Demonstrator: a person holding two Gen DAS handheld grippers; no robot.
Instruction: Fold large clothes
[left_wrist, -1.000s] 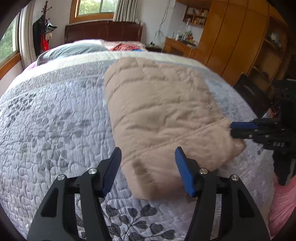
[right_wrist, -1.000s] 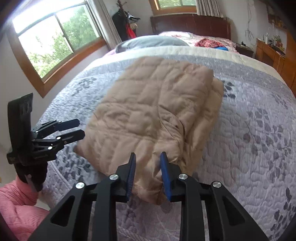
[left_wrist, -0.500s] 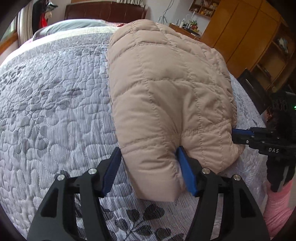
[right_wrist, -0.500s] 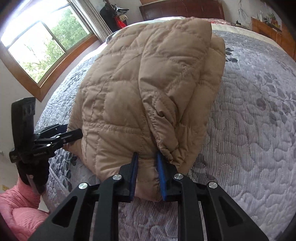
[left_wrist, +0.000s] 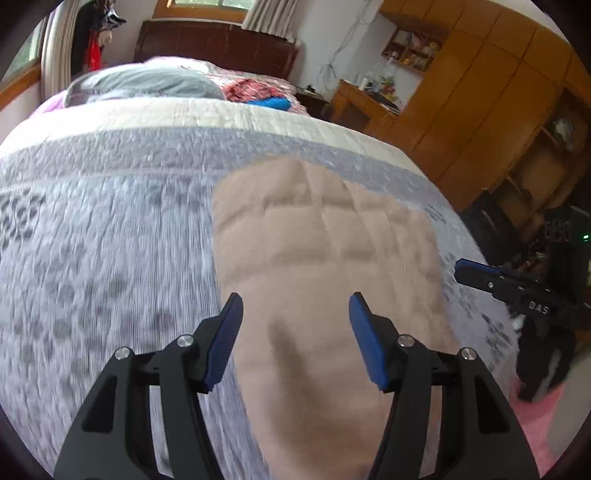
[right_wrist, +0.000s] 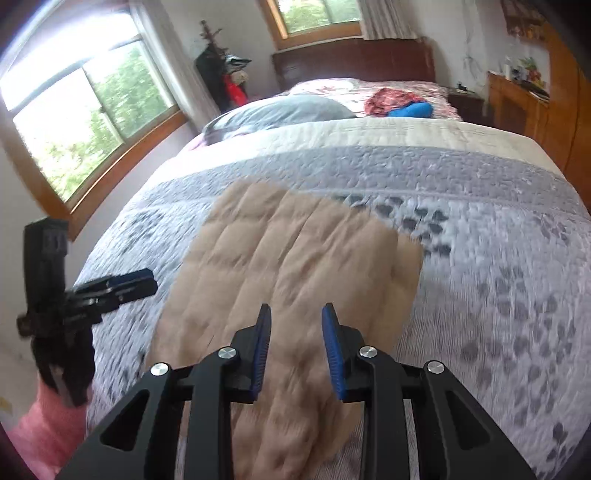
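My left tongs and right tongs hover apart, holding nothing, the left closing and the right opening, over a puffy quilted tan jacket folded near the bed's foot edge. Soft, light and springy, I judge; best gripped at its near corners.

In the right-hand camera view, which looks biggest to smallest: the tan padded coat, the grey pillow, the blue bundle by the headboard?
1. Tan padded coat, though nearest the camera.
2. Grey pillow.
3. Blue bundle, farthest away.
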